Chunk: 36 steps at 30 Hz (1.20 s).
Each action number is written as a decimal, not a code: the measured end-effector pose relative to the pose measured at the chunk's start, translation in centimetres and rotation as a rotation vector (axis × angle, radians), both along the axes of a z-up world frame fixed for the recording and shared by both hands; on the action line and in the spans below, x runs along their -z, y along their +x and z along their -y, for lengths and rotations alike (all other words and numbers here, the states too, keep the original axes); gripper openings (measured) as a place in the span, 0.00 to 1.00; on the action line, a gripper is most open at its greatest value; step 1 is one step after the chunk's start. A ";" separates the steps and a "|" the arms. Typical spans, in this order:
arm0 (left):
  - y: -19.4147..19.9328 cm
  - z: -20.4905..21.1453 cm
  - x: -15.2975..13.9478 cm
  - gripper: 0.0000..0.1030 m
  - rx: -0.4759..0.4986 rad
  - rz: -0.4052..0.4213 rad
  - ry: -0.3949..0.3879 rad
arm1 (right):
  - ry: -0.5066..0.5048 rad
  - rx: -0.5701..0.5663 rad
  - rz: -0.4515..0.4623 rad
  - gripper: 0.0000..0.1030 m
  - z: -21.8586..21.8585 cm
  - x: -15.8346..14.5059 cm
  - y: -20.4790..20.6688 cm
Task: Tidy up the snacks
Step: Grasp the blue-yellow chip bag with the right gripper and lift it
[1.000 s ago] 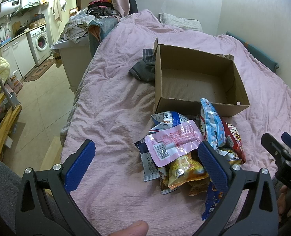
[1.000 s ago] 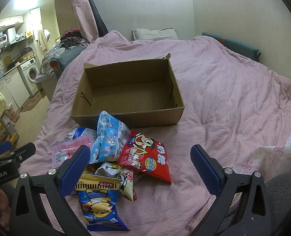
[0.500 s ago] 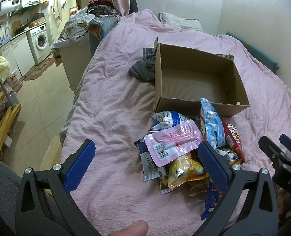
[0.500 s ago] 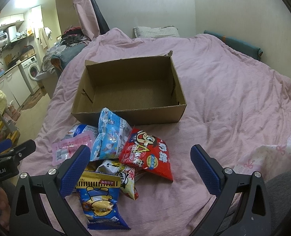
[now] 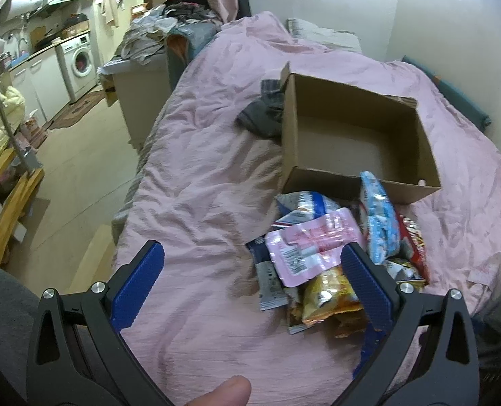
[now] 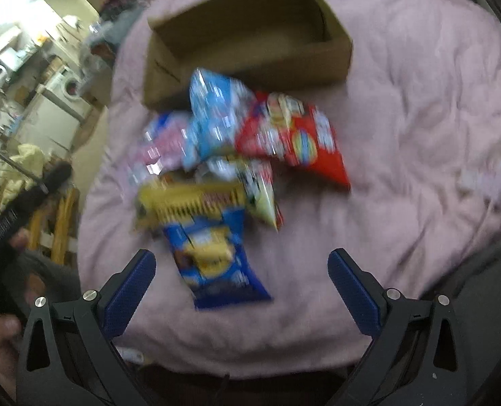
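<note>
We are holding the left gripper (image 5: 250,270) with its jaws spread wide and gripping nothing, hovering above the pink bedspread (image 5: 199,186) just in front of the cardboard box (image 5: 358,169). The box is sitting open on the bedspread, and a dark garment (image 5: 260,115) is lying against its far left corner. The snack pile is resting against the box's near wall: a pink packet (image 5: 314,247) is lying on top, a light blue bag (image 5: 379,220) is leaning beside it, and a yellow bag (image 5: 328,291) is lying nearer to us.

We are holding the right gripper (image 6: 242,272) wide as well, with nothing between its pads. In its blurred view, a blue cartoon bag (image 6: 213,260) is lying farthest from the box, a red bag (image 6: 297,138) is sitting close to the box's near wall, and the light blue bag (image 6: 216,111) is touching that wall.
</note>
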State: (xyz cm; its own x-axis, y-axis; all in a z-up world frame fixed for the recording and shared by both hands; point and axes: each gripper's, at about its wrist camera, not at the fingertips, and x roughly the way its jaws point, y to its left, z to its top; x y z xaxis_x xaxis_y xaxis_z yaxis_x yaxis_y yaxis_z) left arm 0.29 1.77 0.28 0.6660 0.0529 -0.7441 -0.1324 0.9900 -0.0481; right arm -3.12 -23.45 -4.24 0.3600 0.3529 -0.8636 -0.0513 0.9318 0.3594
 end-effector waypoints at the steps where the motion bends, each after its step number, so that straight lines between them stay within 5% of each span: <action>1: 0.1 -0.2 0.1 1.00 -0.008 -0.010 -0.002 | -0.005 -0.009 -0.021 1.00 -0.2 0.5 -0.3; 14: 0.3 -1.5 0.5 1.00 -0.034 -0.050 -0.037 | -0.149 -0.152 -0.060 0.98 -6.5 3.4 2.7; 19: 0.3 -1.8 0.7 1.00 -0.040 -0.066 -0.039 | -0.147 -0.176 -0.103 0.61 -6.7 4.1 3.3; 21: 0.3 -1.8 0.8 1.00 -0.043 -0.073 -0.044 | -0.145 -0.179 -0.100 0.53 -6.6 4.2 3.2; 28: 0.4 -1.7 1.0 1.00 -0.037 -0.073 -0.033 | -0.102 -0.172 -0.051 0.49 -4.1 1.1 1.7; 36: 0.5 -1.6 1.2 1.00 -0.041 -0.079 -0.020 | -0.004 -0.125 0.137 0.49 -0.7 -5.4 1.5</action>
